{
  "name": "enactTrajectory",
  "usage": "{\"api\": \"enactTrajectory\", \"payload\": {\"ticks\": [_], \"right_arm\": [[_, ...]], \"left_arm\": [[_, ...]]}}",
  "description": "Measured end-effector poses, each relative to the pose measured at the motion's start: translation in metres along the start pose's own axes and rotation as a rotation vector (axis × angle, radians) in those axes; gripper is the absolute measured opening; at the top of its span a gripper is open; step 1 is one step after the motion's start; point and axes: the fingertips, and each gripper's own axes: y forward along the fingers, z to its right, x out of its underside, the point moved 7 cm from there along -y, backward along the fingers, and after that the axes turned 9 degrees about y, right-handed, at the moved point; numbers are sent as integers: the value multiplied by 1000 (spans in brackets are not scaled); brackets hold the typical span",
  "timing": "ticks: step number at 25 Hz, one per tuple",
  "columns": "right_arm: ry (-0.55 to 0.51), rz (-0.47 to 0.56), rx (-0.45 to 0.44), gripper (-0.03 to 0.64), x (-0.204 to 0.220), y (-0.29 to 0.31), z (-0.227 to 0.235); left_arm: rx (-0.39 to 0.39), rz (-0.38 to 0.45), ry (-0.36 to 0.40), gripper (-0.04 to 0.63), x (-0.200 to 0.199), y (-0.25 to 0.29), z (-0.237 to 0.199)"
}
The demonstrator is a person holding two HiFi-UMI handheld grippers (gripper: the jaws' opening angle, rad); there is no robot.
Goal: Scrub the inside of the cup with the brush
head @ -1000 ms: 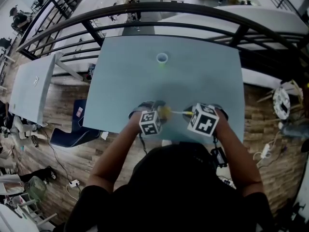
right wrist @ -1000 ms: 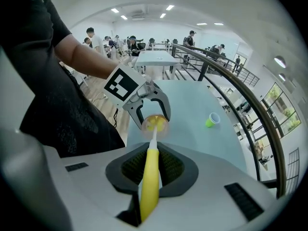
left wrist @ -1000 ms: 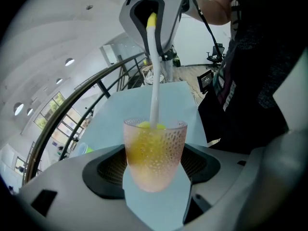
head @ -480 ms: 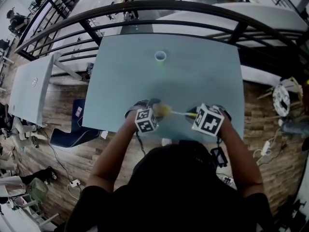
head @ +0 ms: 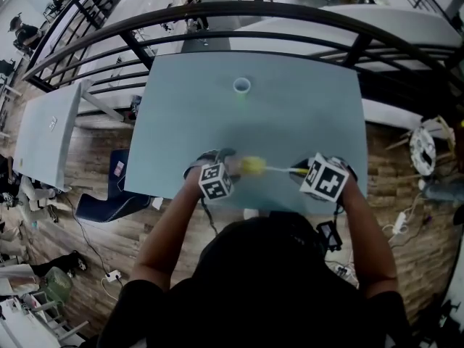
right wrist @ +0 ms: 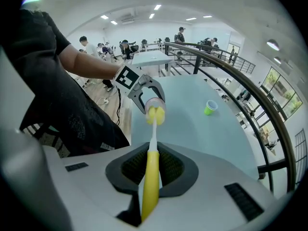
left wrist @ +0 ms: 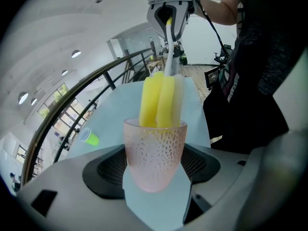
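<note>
Left gripper clamped on pink dimpled cup, above desk near edge. Right gripper clamped on yellow sponge brush, head only partly in cup. Scrubbing apparently begun; deeper strokes left.

Your cup is pale pink with a dimpled pattern; your brush is yellow with a white neck; the table is pale blue.

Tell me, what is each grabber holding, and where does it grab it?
The left gripper squeezes the pink cup around its lower sides. The right gripper clamps the yellow brush by its handle.
</note>
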Motion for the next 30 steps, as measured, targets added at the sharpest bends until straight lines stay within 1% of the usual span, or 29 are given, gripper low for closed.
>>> {"api": "enactTrajectory", "payload": {"ticks": [4,11,17,21,23,30], "right_arm": [[6,-4,10,41,1,0,2],[-29,12,22,41,-16,5,-2],[-51,14,6,41,-28,13,-10],[-82,4,24,41,-35,19,-12],[-93,3,24,41,-35,21,-12],[-86,-13,20,41,-28,22,-15]], "left_arm": [[1,6,-2,364,-3,-4,-2],[8,24,14,364,-8,2,4],[9,70,32,364,-31,-9,3],[-2,80,51,364,-41,-14,2],[-8,71,61,364,-40,-13,3],[-22,59,40,364,-25,-6,4]]}}
